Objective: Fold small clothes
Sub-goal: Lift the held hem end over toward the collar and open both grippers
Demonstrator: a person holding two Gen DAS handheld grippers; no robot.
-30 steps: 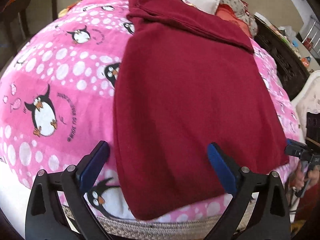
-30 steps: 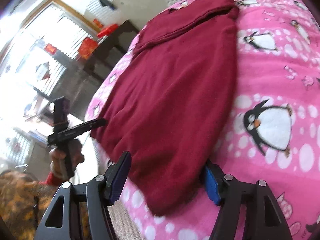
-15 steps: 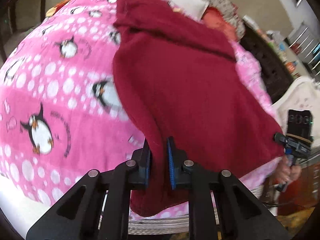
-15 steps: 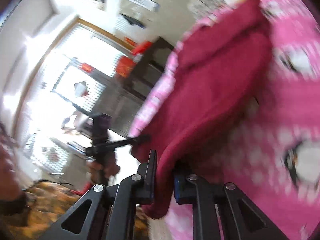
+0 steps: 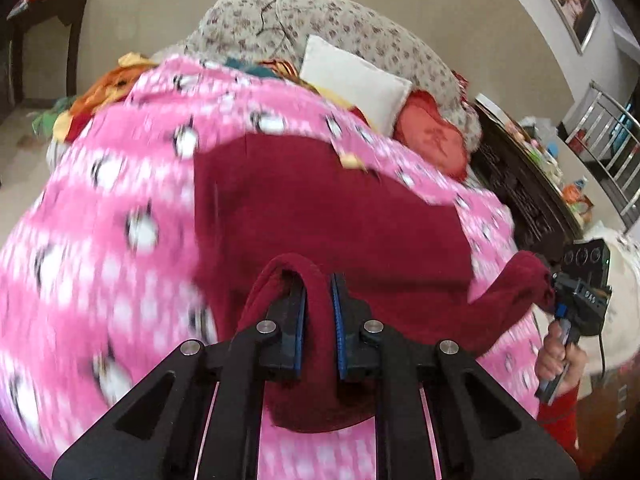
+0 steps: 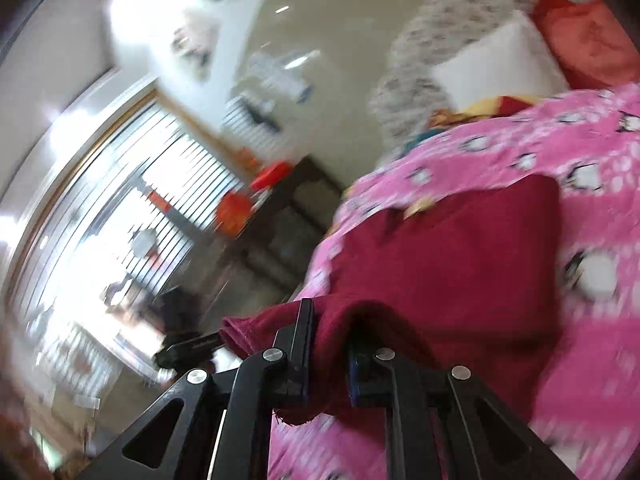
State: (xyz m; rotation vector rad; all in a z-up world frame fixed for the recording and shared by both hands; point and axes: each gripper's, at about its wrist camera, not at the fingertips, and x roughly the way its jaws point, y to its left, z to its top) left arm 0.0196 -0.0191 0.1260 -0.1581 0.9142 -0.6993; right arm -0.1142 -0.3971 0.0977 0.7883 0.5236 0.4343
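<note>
A dark red garment (image 5: 320,216) lies on the pink penguin blanket (image 5: 112,208). My left gripper (image 5: 319,320) is shut on the garment's near left corner and holds it lifted, with cloth bunched over the fingers. My right gripper (image 6: 328,356) is shut on the near right corner of the garment (image 6: 452,264). The right gripper also shows in the left wrist view (image 5: 560,300), pinching that corner at the blanket's right edge. The near hem is raised off the blanket (image 6: 592,360) and carried toward the far end.
A white pillow (image 5: 356,80), a red cushion (image 5: 432,140) and a floral bedding pile (image 5: 320,24) lie at the head of the bed. A dark cabinet (image 5: 520,192) stands along the right. Loose colourful clothes (image 5: 104,92) lie at the far left.
Both grippers went from open around the hem to shut on its corners. They then lifted the hem and carried it toward the far end, folding the garment over.
</note>
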